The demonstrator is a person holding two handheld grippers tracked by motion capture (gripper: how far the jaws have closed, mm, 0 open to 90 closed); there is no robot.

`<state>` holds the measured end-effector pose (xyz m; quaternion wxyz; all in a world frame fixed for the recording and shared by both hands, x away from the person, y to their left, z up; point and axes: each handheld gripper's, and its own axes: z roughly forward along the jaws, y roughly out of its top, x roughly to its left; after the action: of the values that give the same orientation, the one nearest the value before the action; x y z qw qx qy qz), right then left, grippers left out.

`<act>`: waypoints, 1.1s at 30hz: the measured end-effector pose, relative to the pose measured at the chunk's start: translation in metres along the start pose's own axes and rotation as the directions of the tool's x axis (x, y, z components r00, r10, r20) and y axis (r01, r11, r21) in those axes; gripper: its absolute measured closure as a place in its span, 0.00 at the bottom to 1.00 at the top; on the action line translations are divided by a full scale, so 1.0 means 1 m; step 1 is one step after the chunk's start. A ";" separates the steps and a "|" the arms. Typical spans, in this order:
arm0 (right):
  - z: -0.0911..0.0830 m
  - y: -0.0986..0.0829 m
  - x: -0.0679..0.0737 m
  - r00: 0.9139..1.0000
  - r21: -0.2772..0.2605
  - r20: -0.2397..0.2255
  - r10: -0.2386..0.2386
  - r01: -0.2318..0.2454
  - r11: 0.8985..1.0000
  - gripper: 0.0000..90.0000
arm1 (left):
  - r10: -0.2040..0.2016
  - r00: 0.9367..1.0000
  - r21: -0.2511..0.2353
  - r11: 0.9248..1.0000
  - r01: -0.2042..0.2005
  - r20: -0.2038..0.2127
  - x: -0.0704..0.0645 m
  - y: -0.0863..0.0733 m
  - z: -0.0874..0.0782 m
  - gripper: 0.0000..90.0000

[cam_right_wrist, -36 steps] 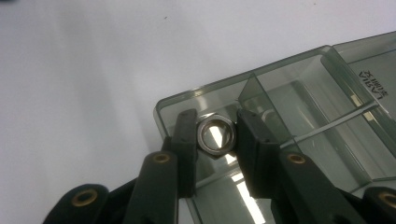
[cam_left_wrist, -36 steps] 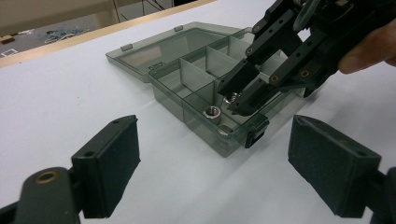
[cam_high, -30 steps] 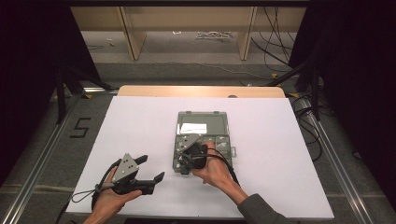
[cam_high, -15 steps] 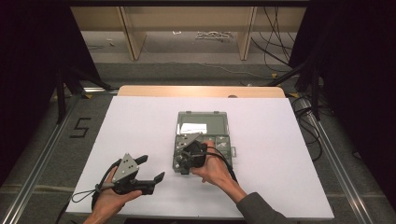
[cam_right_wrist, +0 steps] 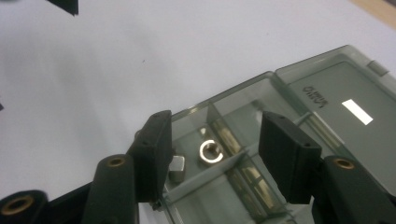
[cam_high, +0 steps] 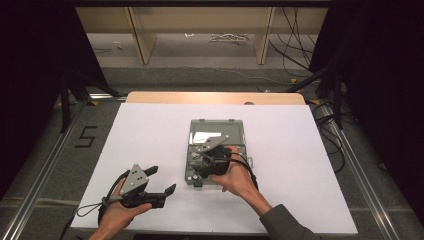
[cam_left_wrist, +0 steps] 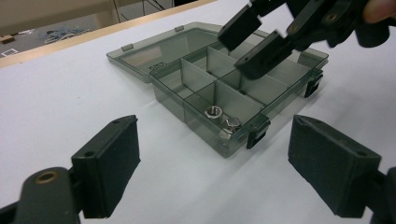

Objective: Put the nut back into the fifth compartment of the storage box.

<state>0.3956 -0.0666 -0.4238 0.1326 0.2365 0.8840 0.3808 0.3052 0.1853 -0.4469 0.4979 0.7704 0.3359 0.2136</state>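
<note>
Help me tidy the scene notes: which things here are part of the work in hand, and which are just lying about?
In the job:
- open compartment box
- two metal nuts in its corner compartment
- right gripper, jaws open over the box
- left gripper, open, waiting on the table

Lying about:
- cables on the floor
- floor mark "5"

box (cam_left_wrist: 201,88) smoky grey, see-through, black clasps, white label in lid | nuts (cam_left_wrist: 223,117) silver, shiny | left gripper (cam_high: 159,180) black, grey plate on top | right gripper (cam_left_wrist: 254,39) black, brass-coloured rivets | table (cam_high: 150,135) plain white, tan wood edge at top of frame | sleeve (cam_high: 282,225) dark grey | floor (cam_high: 85,137) grey, white "5" marking
</note>
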 end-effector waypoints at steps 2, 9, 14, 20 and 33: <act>-0.007 -0.001 -0.002 1.000 -0.001 -0.003 0.011 -0.011 1.000 0.47 | 0.002 1.000 0.002 1.000 -0.002 -0.006 0.001 0.001 0.001 0.18; -0.029 -0.009 -0.003 0.999 -0.029 0.014 0.045 -0.045 0.999 0.40 | -0.020 1.000 0.001 1.000 0.020 -0.014 0.011 0.005 0.007 0.18; -0.044 -0.020 -0.005 0.997 -0.050 0.033 0.069 -0.068 0.996 0.36 | -0.049 0.999 0.003 0.999 0.049 -0.019 0.022 0.011 0.015 0.18; -0.060 -0.037 -0.005 0.996 -0.062 0.039 0.076 -0.073 0.995 0.35 | -0.096 0.995 0.007 0.995 0.096 -0.013 0.033 0.023 0.030 0.18; -0.079 -0.066 -0.005 0.989 -0.073 0.057 0.138 -0.134 0.988 0.30 | -0.174 0.985 0.049 0.983 0.174 0.001 0.053 0.044 0.069 0.19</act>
<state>0.3461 -0.1572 -0.4193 0.1419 0.3034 0.8475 0.4119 0.4003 0.1686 -0.4357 0.4965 0.7507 0.4059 0.1589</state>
